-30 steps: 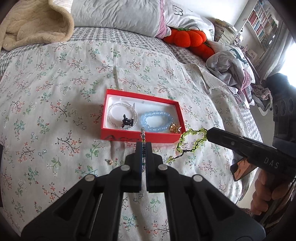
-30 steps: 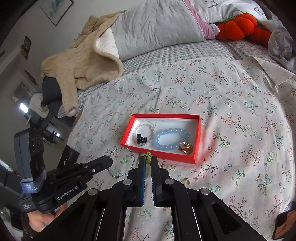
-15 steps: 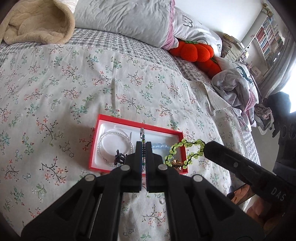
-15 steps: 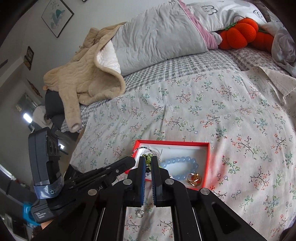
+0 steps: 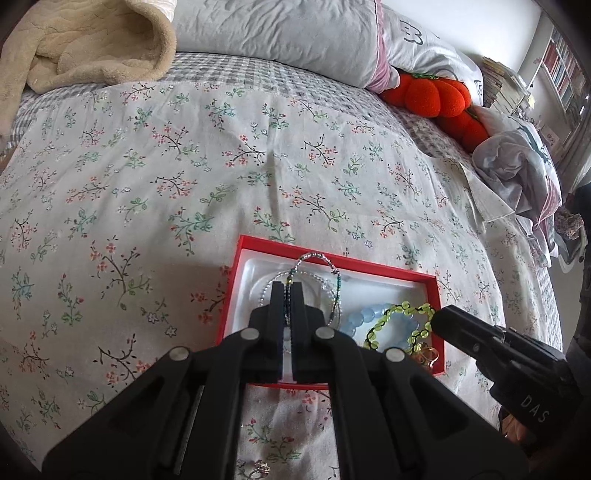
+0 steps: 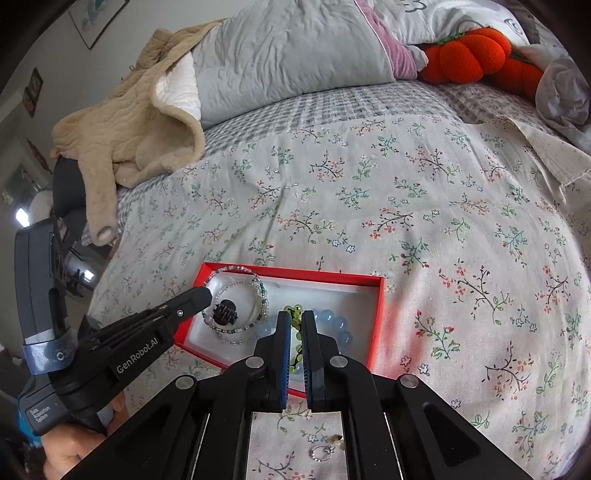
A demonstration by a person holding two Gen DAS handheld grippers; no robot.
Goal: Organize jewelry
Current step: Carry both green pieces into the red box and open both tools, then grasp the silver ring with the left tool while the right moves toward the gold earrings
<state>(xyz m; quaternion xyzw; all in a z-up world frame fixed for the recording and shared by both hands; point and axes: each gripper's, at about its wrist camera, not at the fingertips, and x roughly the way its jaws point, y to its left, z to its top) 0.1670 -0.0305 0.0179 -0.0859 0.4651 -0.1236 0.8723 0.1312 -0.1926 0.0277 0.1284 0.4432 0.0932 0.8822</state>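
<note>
A red box [image 5: 239,260] with a white lining lies on the flowered bedspread. My left gripper [image 5: 287,291] is shut on a thin bracelet of clear and dark green beads [image 5: 316,256], whose loop hangs over the box's left part. My right gripper [image 6: 294,319] is shut on a green bead bracelet [image 6: 294,309], also over the box. The same green bracelet [image 5: 400,314] hangs above the blue bead bracelet [image 5: 352,321] inside. A clear bead bracelet with a black charm [image 6: 223,312] lies in the left part, and a gold piece [image 5: 428,354] sits in the box's near right corner.
A small ring [image 6: 320,452] and a tiny gold piece [image 6: 338,439] lie on the bedspread in front of the box. Grey pillows [image 5: 277,33], a beige blanket [image 5: 81,48] and an orange pumpkin plush [image 5: 432,96] are at the bed's head. Crumpled clothes [image 5: 517,173] lie at the right.
Both grippers have moved forward and down with their bracelets. They were in front of the box a second ago and are now over its inside.
</note>
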